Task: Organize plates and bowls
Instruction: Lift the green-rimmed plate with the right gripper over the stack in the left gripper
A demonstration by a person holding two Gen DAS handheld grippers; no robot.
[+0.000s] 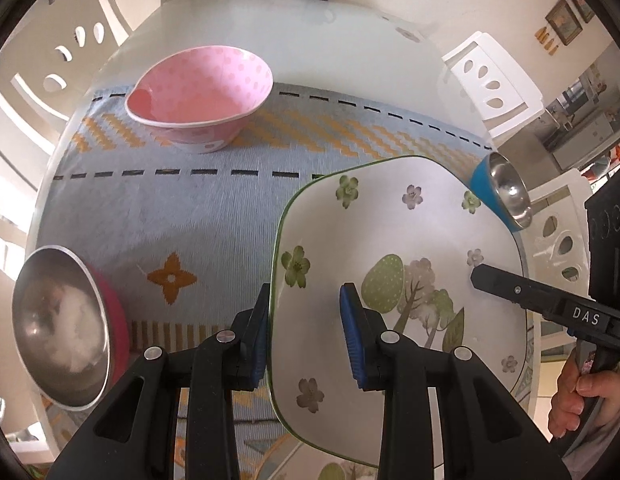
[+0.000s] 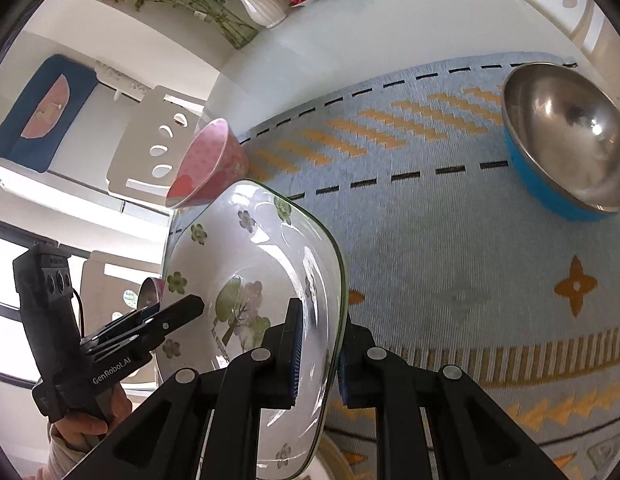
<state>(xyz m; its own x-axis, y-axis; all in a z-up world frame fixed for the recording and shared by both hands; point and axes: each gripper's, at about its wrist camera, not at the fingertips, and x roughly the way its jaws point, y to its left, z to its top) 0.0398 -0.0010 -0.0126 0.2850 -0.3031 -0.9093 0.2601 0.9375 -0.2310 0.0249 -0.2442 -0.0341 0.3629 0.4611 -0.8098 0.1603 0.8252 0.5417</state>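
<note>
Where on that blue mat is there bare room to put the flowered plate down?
The widest bare patch is mid-mat, bordered by the pink bowl, the red-sided steel bowl and the plate. Another lies in front of the blue bowl. The table's far edge is crowded with vases and teaware.

Your plate hides most of the blue bowl; the red bowl is partly cut off at left.

We read "DAS" on the right gripper body, right edge of left wrist view. "GenRobot.AI" runs along the left gripper handle, lower left of right wrist view. Lettering on the plate is unreadable.
</note>
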